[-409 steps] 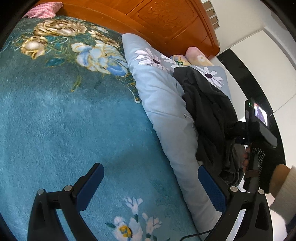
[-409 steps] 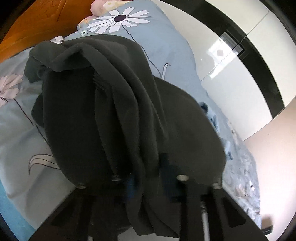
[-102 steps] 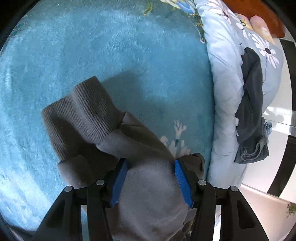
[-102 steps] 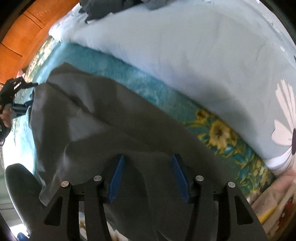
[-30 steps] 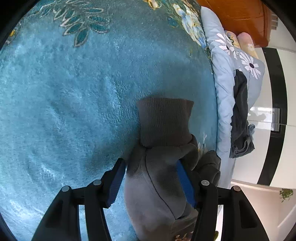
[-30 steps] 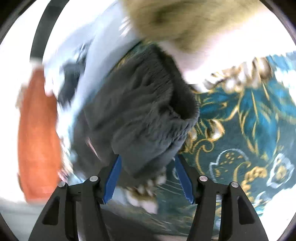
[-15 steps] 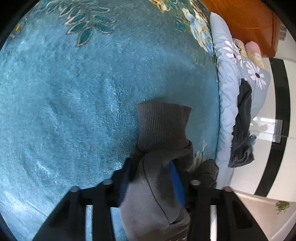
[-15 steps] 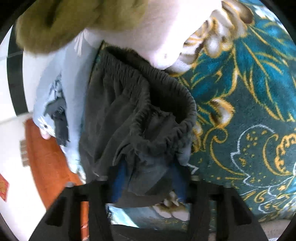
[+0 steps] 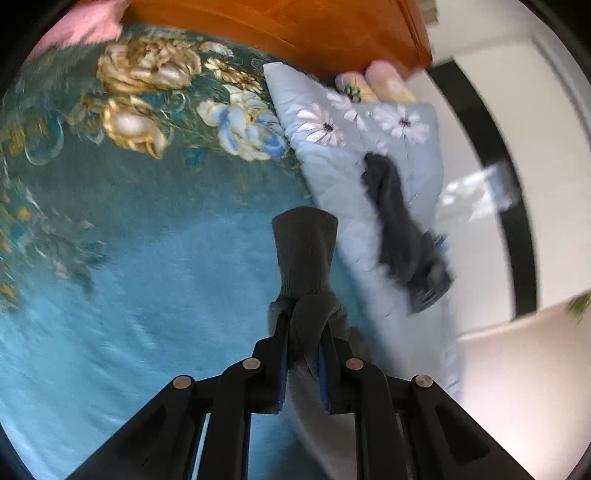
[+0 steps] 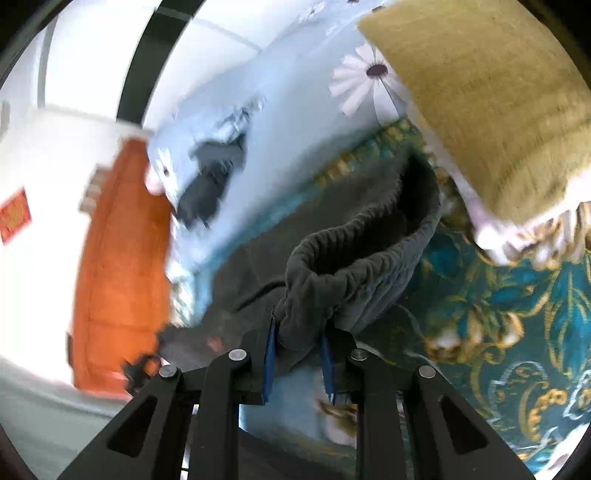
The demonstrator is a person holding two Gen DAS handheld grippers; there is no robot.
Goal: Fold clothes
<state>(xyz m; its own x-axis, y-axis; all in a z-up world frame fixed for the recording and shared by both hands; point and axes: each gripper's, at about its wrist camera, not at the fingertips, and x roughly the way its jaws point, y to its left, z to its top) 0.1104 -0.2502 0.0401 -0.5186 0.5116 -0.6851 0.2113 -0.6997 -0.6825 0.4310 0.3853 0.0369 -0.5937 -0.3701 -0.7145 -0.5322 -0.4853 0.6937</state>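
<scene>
Between the blue pads of the left gripper (image 9: 302, 363), a bunched fold of the grey trousers (image 9: 308, 321) is being pinched; the jaws are being drawn narrow and are closing on the cloth. Just beyond the fingertips, the ribbed cuff (image 9: 305, 254) of one trouser leg is being held out in front, hanging free above the teal bedspread (image 9: 155, 295).

At the right gripper (image 10: 297, 363), the other end of the same garment is being gripped: the gathered elastic waistband (image 10: 354, 266) is being clamped between narrow, closing jaws, and its opening is being held agape above the pads. The rest of the trousers is being trailed leftward across the bedspread toward its edge.

Further off, a pale blue quilt (image 9: 332, 173) with white daisy prints is lying folded along the right edge of the bedspread, and a pile of dark clothes (image 9: 402, 236) is resting on top of it. In the right wrist view, an olive-yellow knitted item (image 10: 480, 92) is being shown at the upper right, just beside the waistband; what it is cannot be told.

At the far edge of the bed, an orange wooden headboard (image 9: 280, 33) is being seen. Both views are blurred.
</scene>
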